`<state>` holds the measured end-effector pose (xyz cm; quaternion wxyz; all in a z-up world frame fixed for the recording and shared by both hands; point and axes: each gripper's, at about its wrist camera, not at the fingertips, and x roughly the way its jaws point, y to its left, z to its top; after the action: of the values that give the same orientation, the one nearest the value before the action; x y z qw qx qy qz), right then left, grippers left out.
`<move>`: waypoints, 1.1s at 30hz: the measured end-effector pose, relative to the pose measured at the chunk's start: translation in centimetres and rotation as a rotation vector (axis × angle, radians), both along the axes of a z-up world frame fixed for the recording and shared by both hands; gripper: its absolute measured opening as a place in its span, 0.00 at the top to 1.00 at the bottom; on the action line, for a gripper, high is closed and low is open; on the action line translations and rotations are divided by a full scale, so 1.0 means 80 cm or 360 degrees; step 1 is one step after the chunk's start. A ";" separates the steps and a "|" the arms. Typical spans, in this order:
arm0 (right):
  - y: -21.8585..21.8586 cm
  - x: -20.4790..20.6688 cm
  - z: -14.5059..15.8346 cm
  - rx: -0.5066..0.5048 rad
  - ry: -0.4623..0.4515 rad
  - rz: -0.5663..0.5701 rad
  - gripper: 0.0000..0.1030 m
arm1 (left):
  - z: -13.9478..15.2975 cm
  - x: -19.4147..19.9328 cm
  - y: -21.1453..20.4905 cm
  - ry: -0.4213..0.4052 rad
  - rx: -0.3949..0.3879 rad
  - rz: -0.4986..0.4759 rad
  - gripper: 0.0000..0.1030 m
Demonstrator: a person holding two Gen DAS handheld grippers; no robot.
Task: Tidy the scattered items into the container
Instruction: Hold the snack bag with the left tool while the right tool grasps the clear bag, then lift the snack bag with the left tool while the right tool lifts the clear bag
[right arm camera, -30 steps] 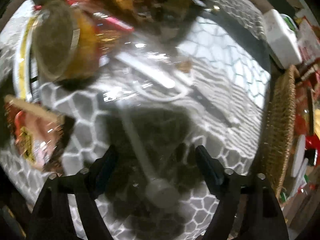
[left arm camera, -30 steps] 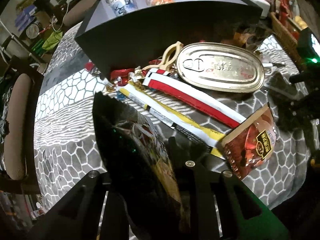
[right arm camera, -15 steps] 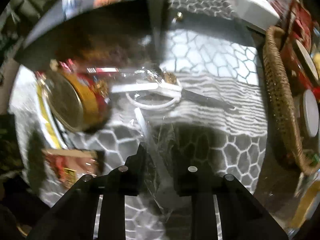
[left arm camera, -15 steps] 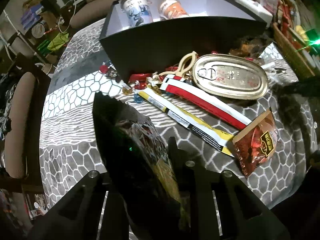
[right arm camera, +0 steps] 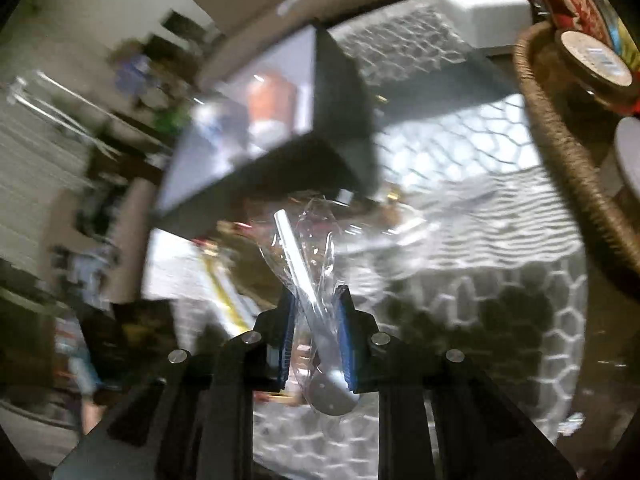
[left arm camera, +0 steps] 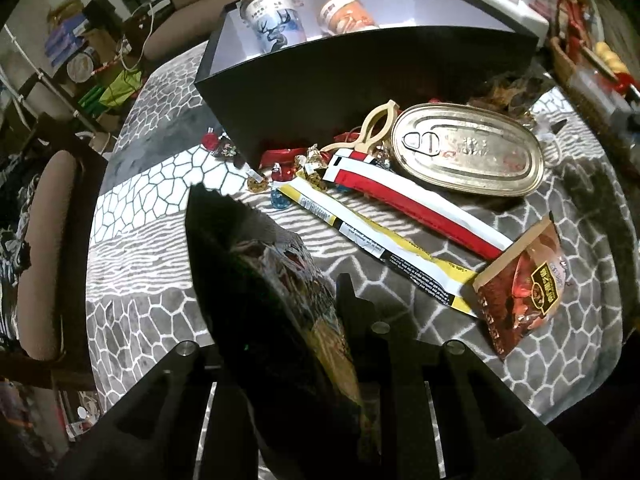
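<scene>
My left gripper is shut on a dark snack bag and holds it above the patterned tablecloth. The black container stands beyond, with two cups inside. Between lie an oval tin, a red-white sachet, a yellow-white sachet, a brown packet and small candies. My right gripper is shut on a plastic-wrapped white spoon, lifted above the table, with the container ahead to the upper left.
A wicker basket with jars and packets sits at the right. A white box stands behind the container. Cream scissors handles lie against the container's front wall. A brown chair is at the table's left edge.
My right gripper closed on the wrapped spoon and lifted it off the table, swinging toward the container. My left gripper rose and drew back a little with the snack bag.
</scene>
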<state>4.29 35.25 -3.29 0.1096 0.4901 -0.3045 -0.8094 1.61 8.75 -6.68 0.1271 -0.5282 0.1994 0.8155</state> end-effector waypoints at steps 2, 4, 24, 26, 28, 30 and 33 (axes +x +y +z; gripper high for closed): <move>-0.003 -0.001 0.000 -0.0098 0.0014 0.0029 0.82 | -0.002 0.000 0.003 -0.0001 -0.0007 -0.0005 0.85; -0.008 -0.002 -0.001 -0.0055 -0.0012 0.0060 0.82 | -0.004 0.001 0.007 -0.0005 -0.0016 -0.0015 0.85; -0.077 0.023 0.086 0.0663 0.0582 -0.0075 0.85 | 0.053 0.000 0.005 0.0286 0.0279 0.0103 0.86; -0.085 0.025 0.091 0.0698 0.0619 -0.0091 0.86 | 0.057 -0.002 0.003 0.0299 0.0282 0.0114 0.86; -0.092 0.028 0.099 0.0714 0.0666 -0.0103 0.87 | 0.062 -0.005 0.007 0.0311 0.0278 0.0117 0.86; -0.097 0.031 0.105 0.0753 0.0710 -0.0117 0.87 | 0.069 -0.009 0.011 0.0352 0.0286 0.0112 0.86; -0.106 0.040 0.115 0.0845 0.0795 -0.0145 0.87 | 0.082 -0.011 0.016 0.0461 0.0276 0.0120 0.86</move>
<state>7.47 26.75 5.92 0.0134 0.2748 -0.0690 -0.9589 0.76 10.02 -0.14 0.1115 -0.3992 0.1246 0.9015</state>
